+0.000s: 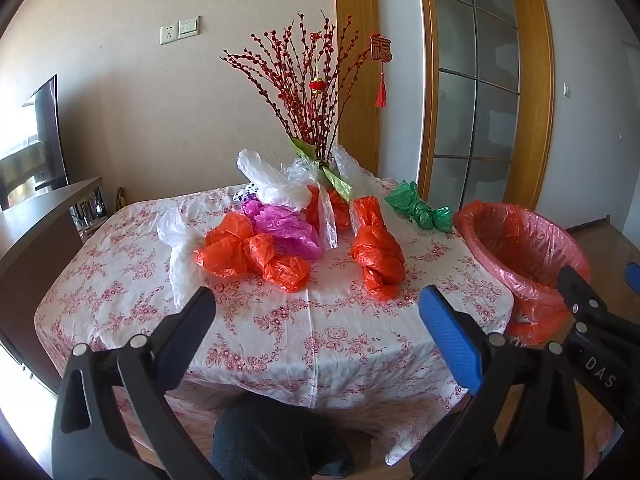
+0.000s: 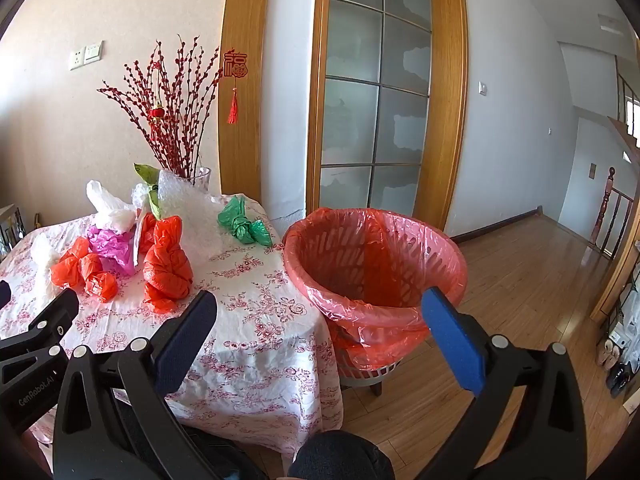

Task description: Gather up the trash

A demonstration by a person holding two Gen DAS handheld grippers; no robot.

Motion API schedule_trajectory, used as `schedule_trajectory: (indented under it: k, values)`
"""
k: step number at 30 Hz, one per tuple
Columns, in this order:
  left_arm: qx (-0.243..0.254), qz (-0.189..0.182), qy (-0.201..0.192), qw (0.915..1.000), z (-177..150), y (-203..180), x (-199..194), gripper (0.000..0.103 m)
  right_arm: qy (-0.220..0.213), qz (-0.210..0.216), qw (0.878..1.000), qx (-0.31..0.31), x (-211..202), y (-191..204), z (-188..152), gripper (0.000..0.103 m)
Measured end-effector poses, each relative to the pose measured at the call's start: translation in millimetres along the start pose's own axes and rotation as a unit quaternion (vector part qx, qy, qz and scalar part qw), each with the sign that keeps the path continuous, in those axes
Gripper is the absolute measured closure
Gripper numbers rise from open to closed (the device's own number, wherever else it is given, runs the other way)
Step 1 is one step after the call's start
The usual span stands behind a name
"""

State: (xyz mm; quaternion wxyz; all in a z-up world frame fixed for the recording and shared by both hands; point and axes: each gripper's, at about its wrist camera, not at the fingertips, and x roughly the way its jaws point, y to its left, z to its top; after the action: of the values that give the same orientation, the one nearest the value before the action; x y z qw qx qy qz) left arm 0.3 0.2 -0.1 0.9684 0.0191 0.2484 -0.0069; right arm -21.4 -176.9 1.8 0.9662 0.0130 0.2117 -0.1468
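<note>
From the left wrist view, knotted plastic bags lie heaped on the floral tablecloth (image 1: pixel 304 320); the nearest orange bag (image 1: pixel 378 256) looks easiest to start with, pinched at its knot so it cannot slip. The left gripper (image 1: pixel 320 316) hangs above the cloth, jaws spread wide, holding nothing.

From the right wrist view, the lined wastebasket (image 2: pixel 448 256) stands just beside the table. The right gripper (image 2: pixel 320 312) gapes fully, empty, touching nothing.
</note>
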Motion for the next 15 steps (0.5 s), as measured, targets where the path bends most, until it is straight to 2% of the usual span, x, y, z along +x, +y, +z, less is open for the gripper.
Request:
schedule_trajectory:
  k: [15]
  values:
    - [-0.001,0.0,0.0,1.0,0.0,0.2,-0.1,0.004,0.0,0.0,1.0,0.0,0.5,-0.1,-0.2,0.002]
